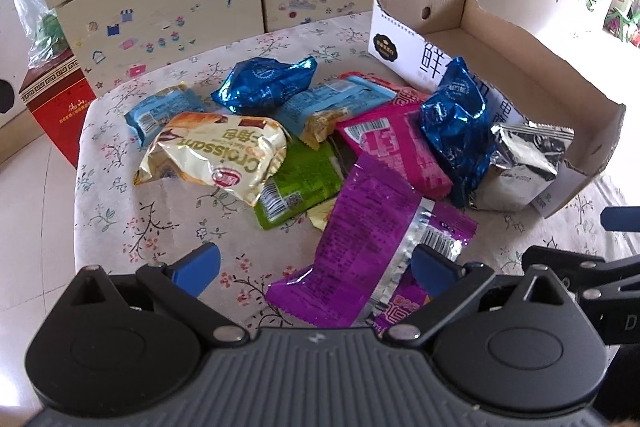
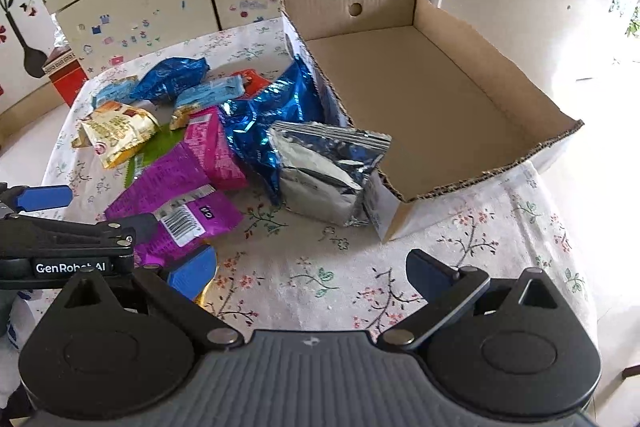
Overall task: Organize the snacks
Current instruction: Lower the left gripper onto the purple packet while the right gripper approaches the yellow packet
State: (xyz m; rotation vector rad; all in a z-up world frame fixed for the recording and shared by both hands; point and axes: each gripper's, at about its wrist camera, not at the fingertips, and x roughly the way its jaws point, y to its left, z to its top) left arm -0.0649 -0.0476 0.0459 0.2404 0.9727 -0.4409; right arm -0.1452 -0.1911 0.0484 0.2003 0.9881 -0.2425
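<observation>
While both of my claws hang above the flowered tablecloth (image 2: 304,267), neither one grips anything: my left gripper (image 1: 316,269) has its blue pads spread wide apart over the near end of the purple packet (image 1: 360,239), and my right gripper (image 2: 312,271) is just as wide apart over bare cloth in front of the cardboard box (image 2: 496,75). I take that box as my landmark. Its brown floor holds nothing that I can see, and it sits on the cloth with its printed white side facing the heap of snacks. Leaning against that side are the silver pouch (image 2: 328,171) and a dark blue foil bag (image 2: 272,111), the two touching each other. Next out from the box lies the magenta packet (image 1: 396,147), partly under the purple one. Farther from the box are the green packet (image 1: 300,187) and the gold croissant bag (image 1: 216,155), which overlaps the green one. Farthest from the box, toward the stickered cabinet (image 1: 160,3), lie a second blue foil bag (image 1: 264,83) and two light blue packets (image 1: 164,111), with a red gift box (image 1: 56,99) standing on the floor beyond the table edge.
</observation>
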